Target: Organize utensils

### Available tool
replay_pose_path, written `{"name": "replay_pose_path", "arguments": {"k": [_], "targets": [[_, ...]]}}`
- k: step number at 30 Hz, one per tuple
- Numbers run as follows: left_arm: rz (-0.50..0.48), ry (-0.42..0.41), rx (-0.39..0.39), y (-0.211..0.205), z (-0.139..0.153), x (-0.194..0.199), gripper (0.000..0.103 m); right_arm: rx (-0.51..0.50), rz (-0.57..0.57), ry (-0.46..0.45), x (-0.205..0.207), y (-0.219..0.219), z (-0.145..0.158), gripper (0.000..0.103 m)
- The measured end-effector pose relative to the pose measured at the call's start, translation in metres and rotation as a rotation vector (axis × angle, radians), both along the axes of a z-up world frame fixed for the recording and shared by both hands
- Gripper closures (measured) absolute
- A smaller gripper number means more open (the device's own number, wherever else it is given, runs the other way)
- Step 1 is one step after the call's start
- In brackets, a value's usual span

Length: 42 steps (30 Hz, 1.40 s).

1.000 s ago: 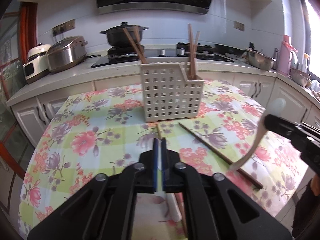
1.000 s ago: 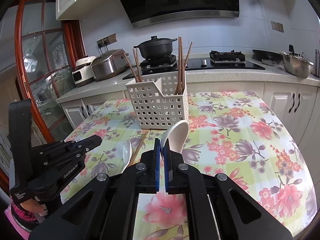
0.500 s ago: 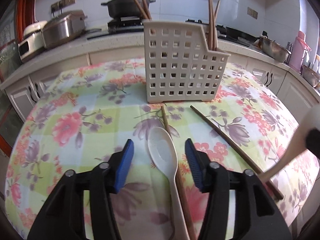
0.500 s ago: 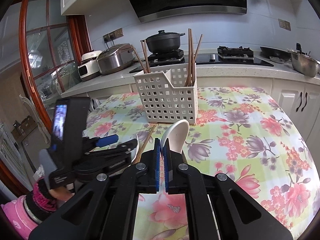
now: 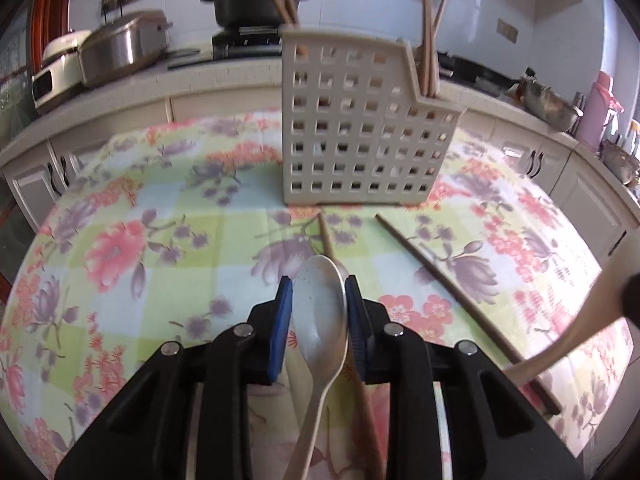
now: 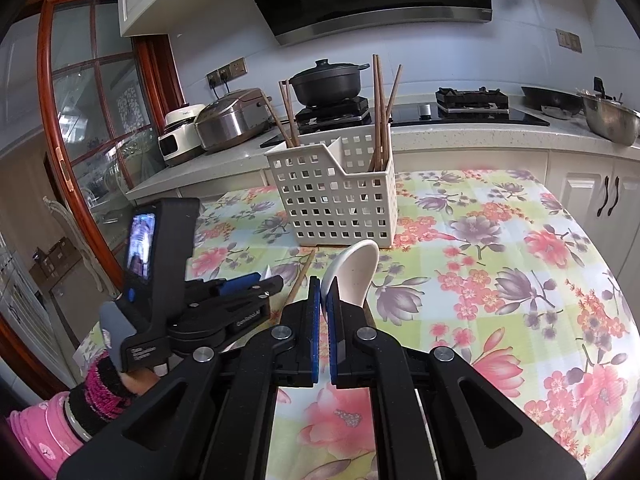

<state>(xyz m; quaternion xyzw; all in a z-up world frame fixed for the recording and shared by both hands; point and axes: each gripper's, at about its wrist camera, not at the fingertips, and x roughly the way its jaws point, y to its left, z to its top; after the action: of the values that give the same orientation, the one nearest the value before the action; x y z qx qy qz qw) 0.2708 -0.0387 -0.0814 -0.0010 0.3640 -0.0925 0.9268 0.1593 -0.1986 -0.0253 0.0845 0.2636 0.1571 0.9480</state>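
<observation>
A white spoon (image 5: 320, 312) lies on the floral tablecloth (image 5: 160, 240), its bowl between the blue pads of my left gripper (image 5: 319, 304). The jaws are closing and the pads touch both sides of the bowl. A light wooden chopstick (image 5: 326, 236) runs under the spoon, and a dark chopstick (image 5: 440, 276) lies to its right. My right gripper (image 6: 323, 292) is shut on the handle of a second white spoon (image 6: 354, 272), held above the table. Behind them stands the white perforated basket (image 6: 336, 204) with several chopsticks (image 6: 380, 120) in it.
In the right wrist view my left gripper (image 6: 256, 286) is low at the left, held by a hand in a pink knitted cuff (image 6: 100, 392). Behind the table runs a counter with rice cookers (image 6: 228, 120), a black pot (image 6: 328, 82) and a metal bowl (image 6: 610, 120).
My left gripper came down and forward to the table, opened around the lying spoon, then narrowed onto its bowl. The right gripper kept its spoon and hardly moved.
</observation>
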Motion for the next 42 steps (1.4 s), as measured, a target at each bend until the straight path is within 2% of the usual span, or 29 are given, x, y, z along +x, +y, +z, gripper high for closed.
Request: {"name": "replay_pose_path", "arguments": {"k": [6, 7, 8, 10, 12, 16, 24, 35, 42], "targets": [[-0.018, -0.103, -0.061, 0.009, 0.036, -0.024, 0.081, -0.007, 0.008, -0.016, -0.004, 0.004, 0.008, 0.098], [-0.025, -0.113, -0.079, 0.011, 0.043, -0.027, 0.091, -0.012, 0.008, -0.020, -0.004, 0.005, 0.009, 0.098], [-0.030, -0.114, -0.087, 0.013, 0.047, -0.029, 0.092, -0.017, 0.010, -0.024, -0.004, 0.007, 0.011, 0.098], [-0.035, -0.127, -0.101, 0.016, 0.057, -0.034, 0.092, -0.018, 0.012, -0.030, -0.005, 0.009, 0.014, 0.098], [-0.033, -0.155, -0.078, 0.016, 0.064, -0.039, 0.093, -0.019, 0.014, -0.034, -0.005, 0.011, 0.016, 0.099], [-0.054, -0.158, -0.072, 0.016, 0.062, -0.045, 0.093, -0.026, 0.018, -0.030, -0.006, 0.014, 0.015, 0.098], [-0.070, -0.180, -0.173, 0.028, 0.076, -0.049, 0.093, -0.055, 0.030, -0.052, -0.002, 0.018, 0.024, 0.099], [-0.070, -0.205, -0.181, 0.024, 0.096, -0.038, 0.093, -0.051, 0.078, -0.058, 0.029, 0.012, 0.044, 0.099], [-0.088, -0.256, -0.138, 0.008, 0.117, -0.025, 0.093, -0.077, 0.072, -0.064, 0.051, 0.009, 0.058, 0.098]]}}
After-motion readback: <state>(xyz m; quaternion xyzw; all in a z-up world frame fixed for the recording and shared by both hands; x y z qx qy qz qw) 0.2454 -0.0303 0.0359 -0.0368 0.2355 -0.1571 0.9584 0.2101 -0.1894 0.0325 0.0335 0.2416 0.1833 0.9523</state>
